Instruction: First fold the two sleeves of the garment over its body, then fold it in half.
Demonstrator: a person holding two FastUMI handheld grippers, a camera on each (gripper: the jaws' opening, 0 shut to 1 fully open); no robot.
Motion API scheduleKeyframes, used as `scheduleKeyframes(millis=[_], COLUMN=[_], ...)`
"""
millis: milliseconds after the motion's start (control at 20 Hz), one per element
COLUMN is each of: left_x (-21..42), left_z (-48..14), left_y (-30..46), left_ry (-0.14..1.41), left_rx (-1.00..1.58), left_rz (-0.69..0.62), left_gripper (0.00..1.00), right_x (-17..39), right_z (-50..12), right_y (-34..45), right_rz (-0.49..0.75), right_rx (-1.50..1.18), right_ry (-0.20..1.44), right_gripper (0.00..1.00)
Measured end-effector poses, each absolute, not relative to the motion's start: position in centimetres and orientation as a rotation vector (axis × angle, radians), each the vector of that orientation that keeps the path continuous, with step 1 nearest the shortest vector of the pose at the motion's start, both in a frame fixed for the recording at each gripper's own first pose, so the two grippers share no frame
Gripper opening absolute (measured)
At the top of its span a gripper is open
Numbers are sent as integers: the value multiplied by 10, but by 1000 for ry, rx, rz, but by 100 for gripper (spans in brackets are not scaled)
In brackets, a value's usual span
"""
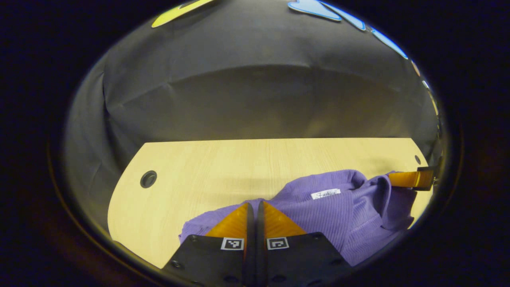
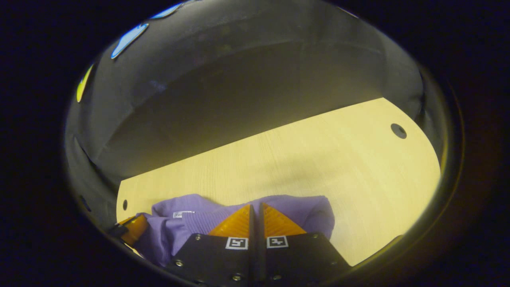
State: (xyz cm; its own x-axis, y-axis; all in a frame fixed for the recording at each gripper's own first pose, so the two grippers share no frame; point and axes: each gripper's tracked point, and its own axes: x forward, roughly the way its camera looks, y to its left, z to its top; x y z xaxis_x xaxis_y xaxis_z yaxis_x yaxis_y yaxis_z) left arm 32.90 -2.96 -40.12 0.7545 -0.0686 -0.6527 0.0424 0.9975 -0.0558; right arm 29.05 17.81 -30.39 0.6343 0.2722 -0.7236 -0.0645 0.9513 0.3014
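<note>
A purple ribbed garment [image 1: 342,215] with a white neck label [image 1: 325,194] lies bunched on the light wooden table [image 1: 223,167]. In the left gripper view my left gripper [image 1: 254,204] is shut, and the fabric's edge rises to its fingertips as if pinched there. The right gripper [image 1: 410,179] shows at the far right, with cloth gathered around its tip. In the right gripper view my right gripper [image 2: 255,205] is shut at the garment [image 2: 303,211], whose edge also meets the tips. The left gripper [image 2: 133,229] sits at the lower left, beside the cloth.
The table has a round cable hole [image 1: 148,179] at its left side and another [image 2: 398,130] at its right. Bare tabletop [image 2: 338,159] stretches beyond the garment to the far edge, where the black cloth wall hangs.
</note>
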Motion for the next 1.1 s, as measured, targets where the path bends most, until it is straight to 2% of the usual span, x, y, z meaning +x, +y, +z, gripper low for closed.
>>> scheduleKeyframes(millis=[200, 250, 300, 350, 750, 1100], left_x=[320, 317, 312, 310, 248, 145], left_z=[-384, -379, -372, -363, -247, -153], left_y=[-34, -33, -34, -35, -47, -64], left_ry=[706, 706, 705, 688, 515, 365], left_rx=[-81, -88, -95, -97, -82, -71], left_rz=[-72, -68, -66, -66, -103, -147], left_gripper=[10, 16, 9, 16, 16, 15], right_x=[288, 287, 287, 284, 219, 133], right_z=[-284, -277, -268, -259, -158, -80], right_y=[174, 174, 173, 173, 160, 133], right_rz=[206, 213, 219, 227, 295, 324], right_rx=[237, 237, 231, 226, 222, 170], right_ry=[826, 811, 793, 770, 619, 465], right_gripper=[13, 16, 16, 16, 16, 16])
